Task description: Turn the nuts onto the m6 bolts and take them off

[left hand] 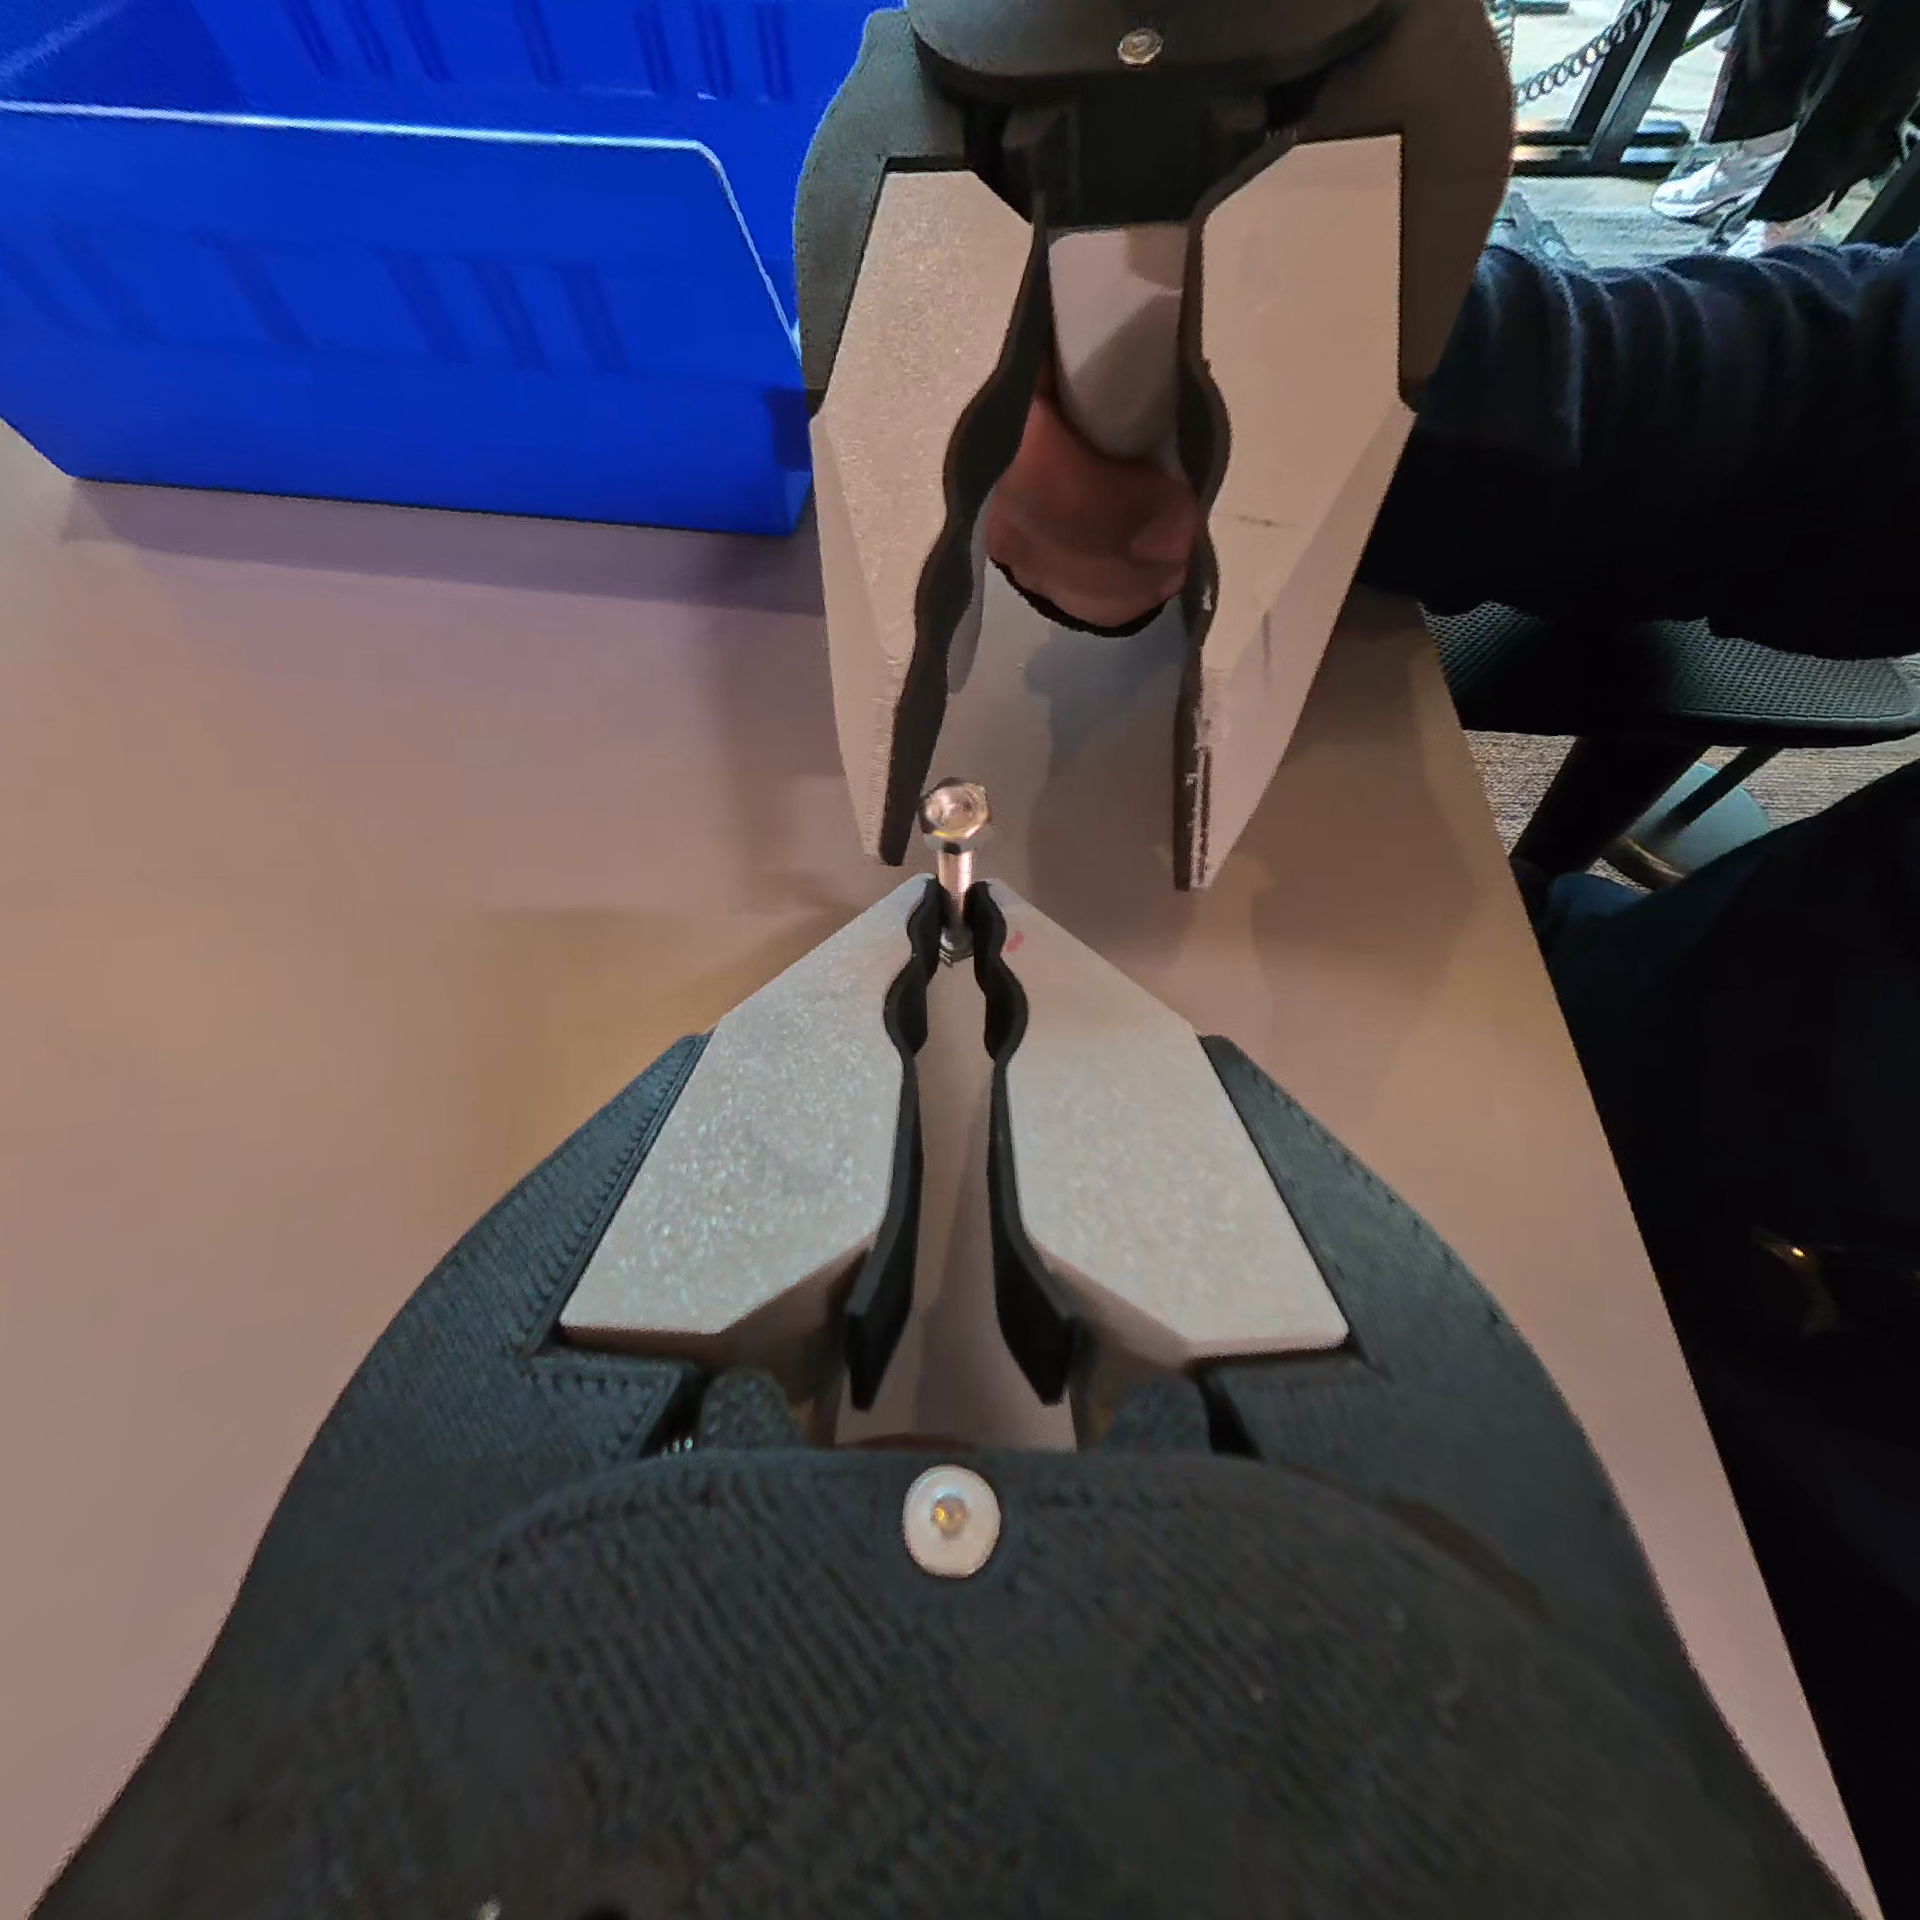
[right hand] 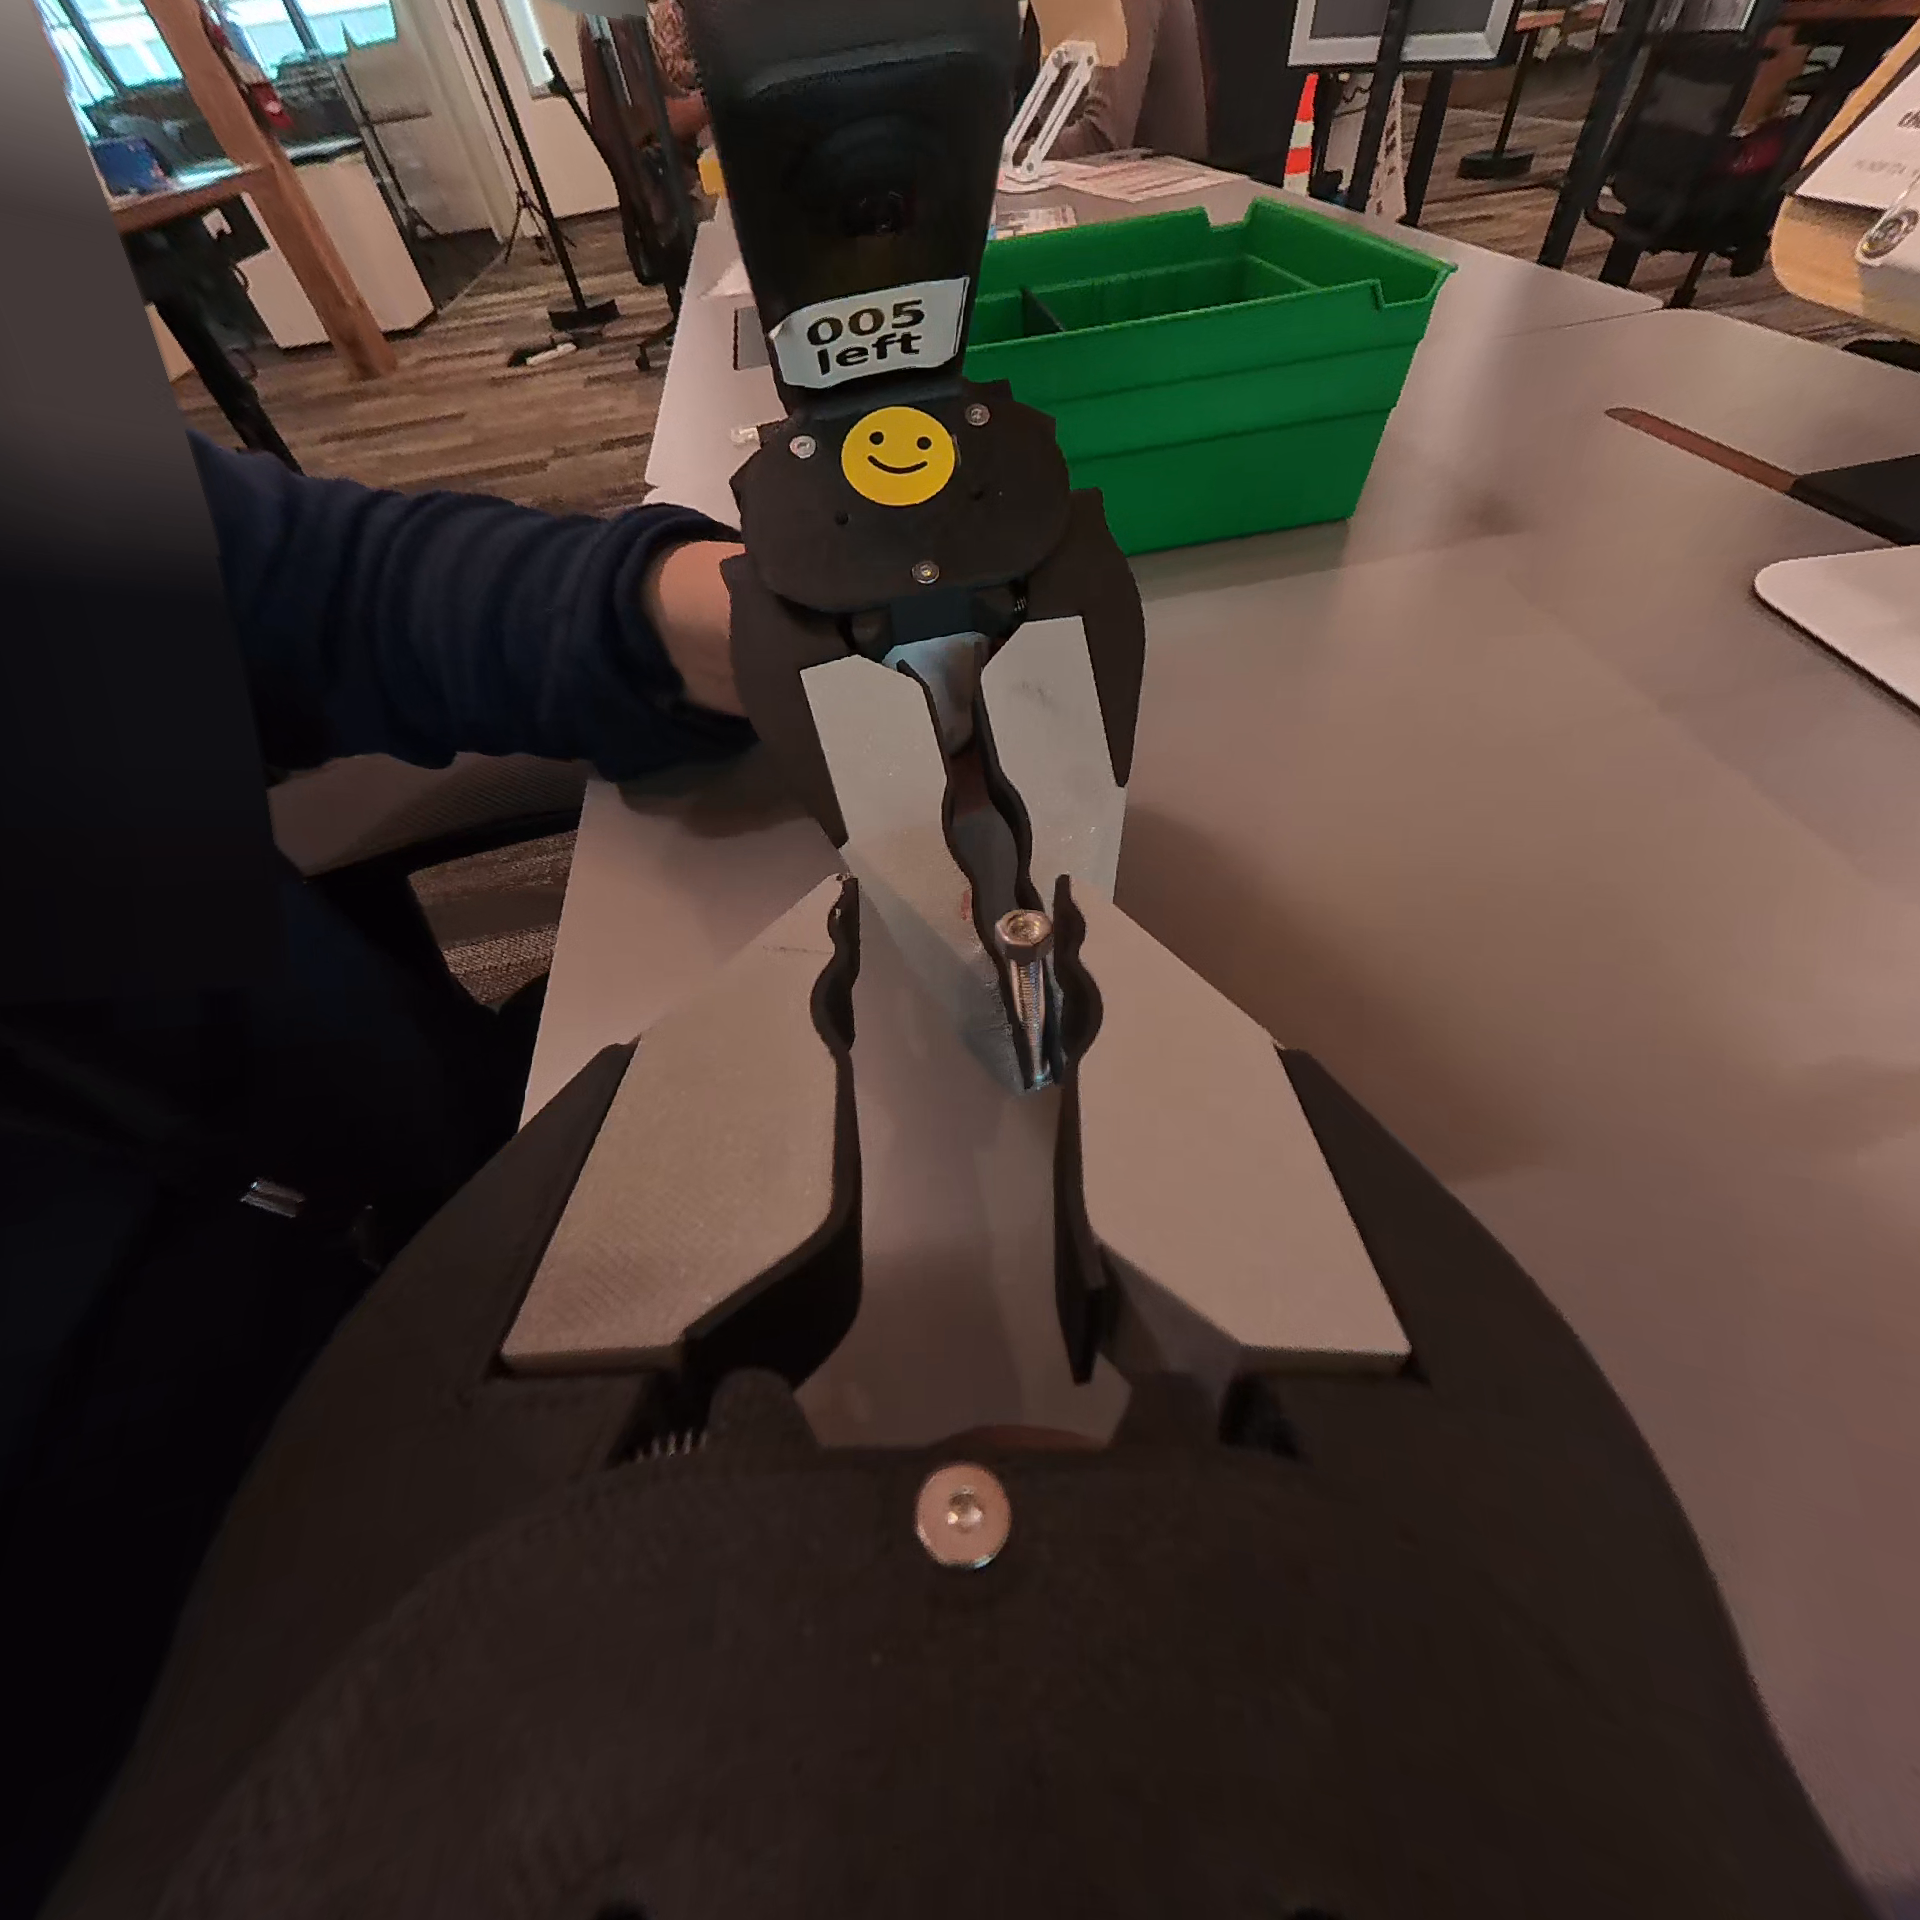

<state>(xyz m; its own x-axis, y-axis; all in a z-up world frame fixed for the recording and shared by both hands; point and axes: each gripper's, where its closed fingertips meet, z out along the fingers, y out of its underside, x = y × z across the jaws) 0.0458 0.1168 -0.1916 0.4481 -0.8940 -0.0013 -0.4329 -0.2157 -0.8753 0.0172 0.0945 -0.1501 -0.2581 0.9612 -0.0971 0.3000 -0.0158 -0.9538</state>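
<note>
My left gripper (left hand: pixel 956 899) is shut on a silver M6 bolt (left hand: pixel 954 868), gripped at the fingertips. The bolt sticks out past them with a hex nut (left hand: pixel 956 816) at its free end. My right gripper (left hand: pixel 1044 862) faces it from the far side with its jaws open. The nut lies between the right gripper's fingertips, close against one black pad (left hand: pixel 896 821). In the right wrist view my right gripper (right hand: pixel 956 904) is open around the bolt (right hand: pixel 1029 1003), and the nut (right hand: pixel 1023 928) sits beside its right-hand pad (right hand: pixel 1070 935). The left gripper (right hand: pixel 1023 1081) holds the bolt's lower end.
All this is above a grey table (left hand: pixel 416 935) near its edge. A blue bin (left hand: pixel 416 312) stands behind on one side, and a green divided bin (right hand: pixel 1195 364) on the other. A white flat object (right hand: pixel 1849 613) lies at the right. A person's dark sleeve (right hand: pixel 416 603) and a chair are at the table edge. Spacing between my two grippers at the tips: around 5 cm.
</note>
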